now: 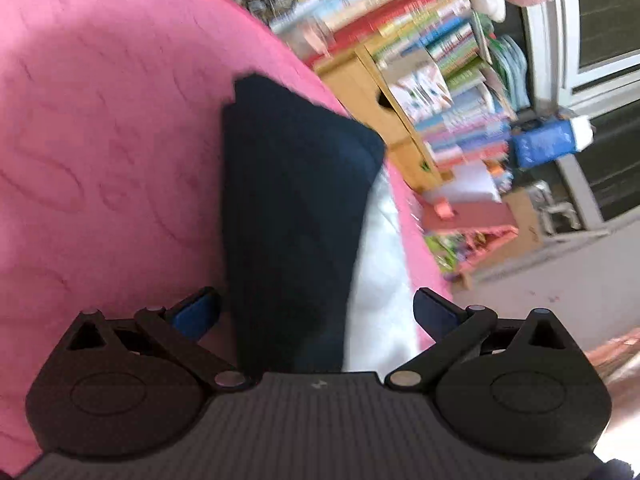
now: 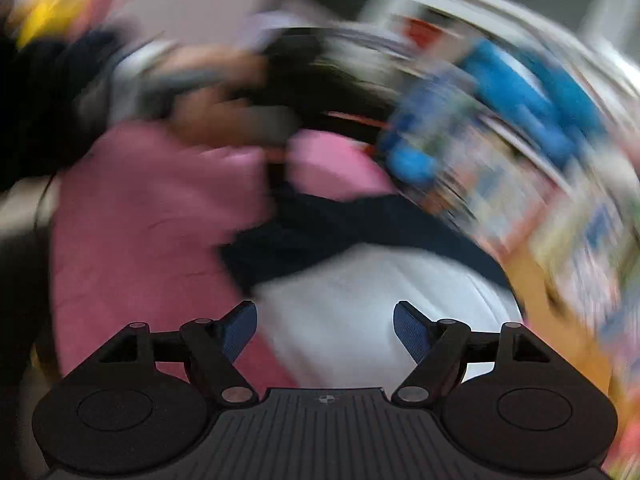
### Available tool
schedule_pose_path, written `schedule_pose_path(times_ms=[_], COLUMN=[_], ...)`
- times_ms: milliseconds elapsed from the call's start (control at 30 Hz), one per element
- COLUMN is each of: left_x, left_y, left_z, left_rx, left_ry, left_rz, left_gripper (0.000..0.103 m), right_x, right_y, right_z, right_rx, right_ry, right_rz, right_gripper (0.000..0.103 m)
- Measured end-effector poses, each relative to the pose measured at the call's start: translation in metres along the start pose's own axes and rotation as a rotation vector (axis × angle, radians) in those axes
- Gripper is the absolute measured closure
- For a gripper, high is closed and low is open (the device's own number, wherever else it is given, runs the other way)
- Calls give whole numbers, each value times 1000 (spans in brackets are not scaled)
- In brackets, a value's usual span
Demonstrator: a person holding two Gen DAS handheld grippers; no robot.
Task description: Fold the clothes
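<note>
**Bed surface, both grippers spread, nothing held**

Pink quilted bed cover (image 1: 100, 128) fills most of the left wrist view; stitched swirl pattern visible. Behind it, past the bed edge, a crowded bookshelf of colourful book spines (image 1: 440, 80) with a light wooden box (image 1: 380, 120) in front of it, plush toys on top, and a white-framed window or door to the right.

Dark navy folded garment (image 1: 296, 200) lies flat on the pink cover, folded into a long narrow shape running away from the camera. Its right edge overlaps a white cloth (image 1: 384, 280) lying beside it near the bed edge.

Left gripper (image 1: 316, 312): jaws spread wide, blue pads on either side of the navy garment's near end, not pressing on it. Whether the garment touches either pad: cannot tell.

Right wrist view is heavily motion-blurred. Right gripper (image 2: 324, 332): jaws spread, nothing between them, sitting above the white cloth (image 2: 360, 320). Navy garment (image 2: 340, 232) lies just beyond, across the white cloth's far edge. A person's hand (image 2: 224, 96) and the other device appear as a blur above the pink cover (image 2: 140, 220).
</note>
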State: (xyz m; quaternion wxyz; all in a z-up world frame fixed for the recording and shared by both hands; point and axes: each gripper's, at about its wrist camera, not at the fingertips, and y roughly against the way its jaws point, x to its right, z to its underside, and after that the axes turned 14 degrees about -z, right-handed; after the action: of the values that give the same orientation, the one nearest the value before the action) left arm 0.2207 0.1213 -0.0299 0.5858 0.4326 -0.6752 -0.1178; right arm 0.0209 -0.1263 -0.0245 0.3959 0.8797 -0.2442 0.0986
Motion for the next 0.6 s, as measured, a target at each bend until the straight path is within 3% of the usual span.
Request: schedule_pose_path(times_ms=[67, 200, 300, 433, 600], left_x=[4, 11, 13, 11, -9], left_y=[2, 16, 25, 36, 38], left_z=[5, 12, 14, 20, 23], left_rx=[-13, 0, 13, 29, 36], left_ry=[-18, -44, -49, -53, 32], left_rz=[-8, 9, 8, 0, 65], left_gripper=[0, 0, 0, 0, 0], right_x=[-15, -17, -23, -23, -6], right_y=[-17, -39, -55, -60, -46], right_z=[-9, -23, -28, -30, -30], right_rx=[-26, -25, -28, -41, 18], right_ry=[81, 113, 184, 194, 84], right_rz=[-22, 31, 85, 141, 231], right_gripper=[29, 31, 39, 76, 86])
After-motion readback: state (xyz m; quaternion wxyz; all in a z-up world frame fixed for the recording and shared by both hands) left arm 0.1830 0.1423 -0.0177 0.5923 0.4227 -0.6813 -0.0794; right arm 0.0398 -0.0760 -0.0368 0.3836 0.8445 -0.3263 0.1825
